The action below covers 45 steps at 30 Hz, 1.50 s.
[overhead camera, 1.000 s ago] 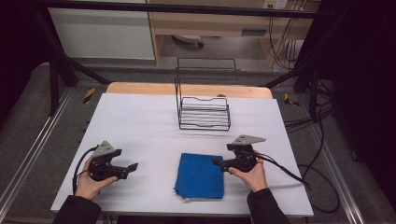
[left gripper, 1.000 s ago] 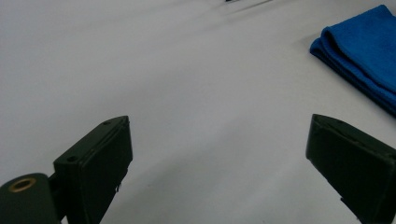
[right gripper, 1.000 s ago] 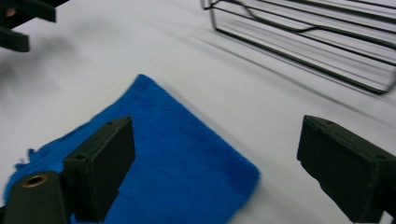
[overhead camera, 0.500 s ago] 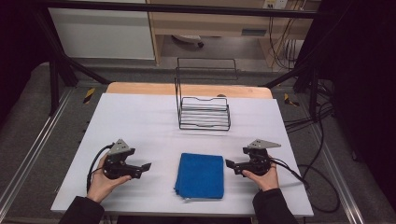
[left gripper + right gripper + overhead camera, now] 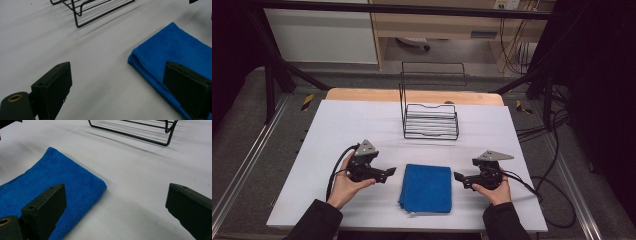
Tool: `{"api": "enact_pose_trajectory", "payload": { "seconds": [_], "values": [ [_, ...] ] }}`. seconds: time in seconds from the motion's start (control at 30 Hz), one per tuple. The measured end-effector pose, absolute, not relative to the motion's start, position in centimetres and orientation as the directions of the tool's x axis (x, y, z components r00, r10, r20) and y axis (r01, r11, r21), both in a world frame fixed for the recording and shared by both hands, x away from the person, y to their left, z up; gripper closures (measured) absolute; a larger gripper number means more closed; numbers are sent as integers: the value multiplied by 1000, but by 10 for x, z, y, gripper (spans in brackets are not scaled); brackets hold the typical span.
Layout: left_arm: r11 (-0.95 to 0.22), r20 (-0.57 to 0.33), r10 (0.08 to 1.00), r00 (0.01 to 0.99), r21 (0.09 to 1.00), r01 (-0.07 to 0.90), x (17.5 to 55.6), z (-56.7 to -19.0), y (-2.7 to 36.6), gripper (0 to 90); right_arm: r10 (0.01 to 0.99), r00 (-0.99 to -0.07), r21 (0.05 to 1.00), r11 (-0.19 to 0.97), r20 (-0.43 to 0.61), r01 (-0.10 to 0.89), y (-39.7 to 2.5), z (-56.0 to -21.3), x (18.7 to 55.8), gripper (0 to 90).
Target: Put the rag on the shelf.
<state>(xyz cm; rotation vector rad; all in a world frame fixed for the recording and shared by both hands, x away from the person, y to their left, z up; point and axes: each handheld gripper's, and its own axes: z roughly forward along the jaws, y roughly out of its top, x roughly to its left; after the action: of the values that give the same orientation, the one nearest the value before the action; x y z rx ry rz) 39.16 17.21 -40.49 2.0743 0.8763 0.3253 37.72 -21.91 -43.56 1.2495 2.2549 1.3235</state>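
A folded blue microfibre cloth lies near the white table's front edge, between the left gripper and right gripper, both jaws apart. Approach step; next, each likely must close on a cloth edge.

The wire rack and the blue cloth are cut off by the left gripper view's edges.

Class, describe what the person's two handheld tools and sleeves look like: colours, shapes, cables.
Each tool, left and right, is black with two flat, blocky black jaws, a grey three-cornered plate on top and a black cable trailing from it. The left tool shows a small brass-coloured ring near its jaw base. The sleeves are dark.
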Motion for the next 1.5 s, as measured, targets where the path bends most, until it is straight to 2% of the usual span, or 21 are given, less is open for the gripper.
{"api": "enact_pose_trajectory", "payload": {
  "seconds": [0.4,0.5,0.53,0.57,0.6,0.63,0.67,0.7,0.77,0.83,0.97,1.23,1.5],
  "values": [
    [-418,-88,696,712,757,503,408,-408,126,185,771,-603,802,222,204,555,-219,-435,376,45],
    [-431,-86,704,705,737,520,413,-416,119,278,768,-605,797,226,208,560,-218,-436,376,56],
    [-430,-89,707,702,735,525,414,-418,118,278,768,-605,797,226,208,560,-218,-436,376,56],
    [-431,-94,708,700,728,534,415,-420,117,331,768,-605,796,226,209,562,-218,-436,377,59],
    [-429,-101,709,698,724,540,416,-422,116,331,768,-605,796,226,209,562,-218,-436,377,59],
    [-425,-113,710,696,719,550,417,-424,115,382,768,-605,797,225,209,561,-218,-437,377,64],
    [-425,-119,711,693,712,559,419,-425,115,382,768,-605,797,225,209,561,-218,-437,377,64],
    [-427,-135,711,690,697,576,421,-429,114,437,767,-604,793,224,215,567,-217,-437,377,68],
    [-432,-137,711,689,688,583,421,-432,113,457,767,-605,792,226,215,567,-217,-437,377,70],
    [-448,-125,707,696,682,578,420,-435,110,548,762,-608,789,226,222,571,-217,-437,377,77],
    [-456,-119,711,693,672,584,419,-439,107,617,760,-611,790,227,222,569,-217,-437,377,81],
    [-470,-122,702,702,662,585,418,-443,102,695,758,-611,787,227,228,574,-216,-437,378,92],
    [-472,-130,698,704,656,589,418,-444,101,733,761,-607,787,223,228,575,-216,-437,378,126]
  ]
}}
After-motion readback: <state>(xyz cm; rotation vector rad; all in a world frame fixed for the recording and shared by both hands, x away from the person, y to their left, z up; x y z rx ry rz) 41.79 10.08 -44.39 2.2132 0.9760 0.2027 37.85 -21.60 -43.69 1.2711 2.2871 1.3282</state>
